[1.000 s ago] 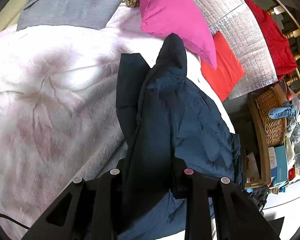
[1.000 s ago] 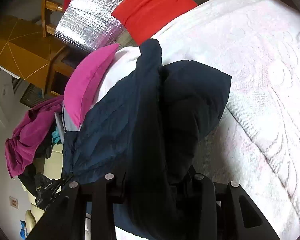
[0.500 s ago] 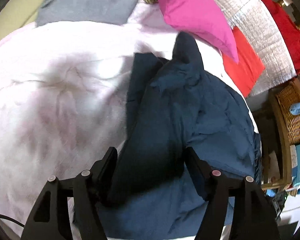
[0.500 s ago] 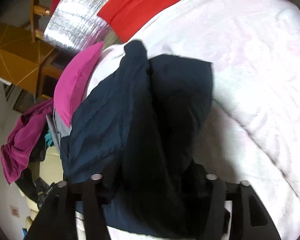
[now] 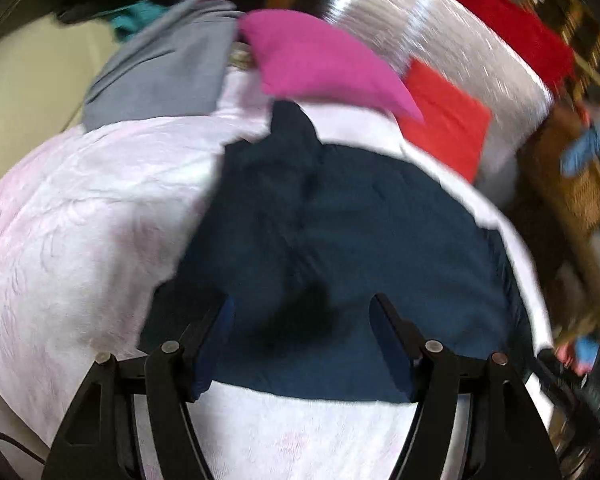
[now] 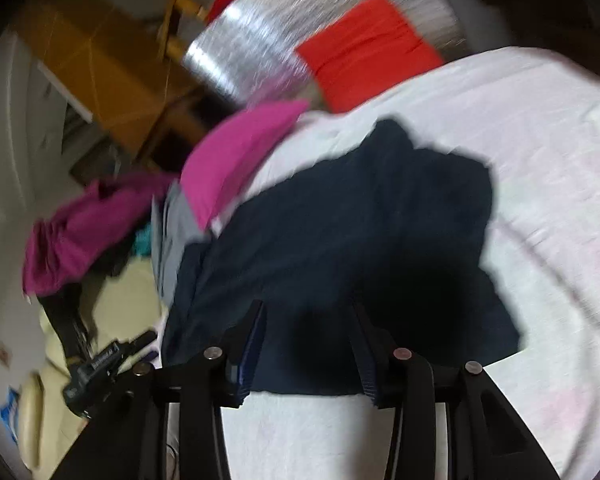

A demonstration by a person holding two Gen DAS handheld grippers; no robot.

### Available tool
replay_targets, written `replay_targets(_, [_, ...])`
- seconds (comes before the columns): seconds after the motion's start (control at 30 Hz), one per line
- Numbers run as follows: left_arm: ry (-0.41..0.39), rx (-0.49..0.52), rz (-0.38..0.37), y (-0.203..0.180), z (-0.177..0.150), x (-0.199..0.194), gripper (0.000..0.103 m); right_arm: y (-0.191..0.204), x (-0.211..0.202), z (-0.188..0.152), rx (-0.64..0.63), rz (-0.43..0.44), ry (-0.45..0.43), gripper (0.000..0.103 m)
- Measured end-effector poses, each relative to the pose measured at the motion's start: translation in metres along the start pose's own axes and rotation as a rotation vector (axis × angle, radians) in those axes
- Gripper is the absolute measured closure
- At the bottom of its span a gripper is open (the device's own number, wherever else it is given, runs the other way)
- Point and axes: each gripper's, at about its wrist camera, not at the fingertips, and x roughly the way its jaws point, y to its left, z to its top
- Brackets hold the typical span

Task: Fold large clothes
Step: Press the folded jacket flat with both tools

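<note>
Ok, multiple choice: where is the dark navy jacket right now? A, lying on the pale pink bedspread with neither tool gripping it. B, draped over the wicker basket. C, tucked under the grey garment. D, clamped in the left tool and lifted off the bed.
A: the navy jacket lies flat on the pale pink bedspread, and both the left tool and the right tool show open fingers with nothing pinched.

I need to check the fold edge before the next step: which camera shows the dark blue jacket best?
The left wrist view: the dark blue jacket lies nearly whole and better lit on the white bedspread. The right wrist view shows the jacket darker, its near part in shadow.
</note>
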Motion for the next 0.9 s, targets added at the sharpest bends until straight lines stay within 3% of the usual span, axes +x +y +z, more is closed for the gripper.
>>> replay_targets(0.13, [0.154,0.109,0.146,-0.004,-0.012,0.044,0.027,-0.01,0.056,-0.013,0.017,-0.111,0.191,0.06])
replay_targets(0.17, [0.18,0.101,0.144,-0.001,-0.013,0.05,0.027,-0.016,0.068,-0.017,0.033,-0.123,0.249,0.063])
replay_targets(0.27, [0.168,0.071,0.122,0.002,-0.006,0.045,0.027,-0.011,0.067,-0.013,0.016,-0.124,0.275,0.063])
replay_targets(0.3, [0.132,0.061,0.1,0.002,-0.001,0.038,0.027,-0.008,0.062,-0.009,0.011,-0.108,0.272,0.063])
replay_targets(0.4, [0.0,0.06,0.061,-0.001,0.017,0.019,0.027,-0.004,0.046,0.008,0.017,-0.042,0.208,0.062])
replay_targets(0.5, [-0.079,0.062,0.105,0.0,0.037,0.02,0.027,0.002,0.035,0.035,-0.016,-0.036,0.085,0.041])
replay_targets(0.7, [-0.076,-0.103,0.1,0.026,0.08,0.055,0.027,-0.009,0.05,0.08,0.034,-0.089,-0.026,0.038])
replay_targets(0.9, [-0.074,-0.153,0.11,0.025,0.1,0.076,0.027,-0.021,0.075,0.119,0.081,-0.117,-0.09,0.038])
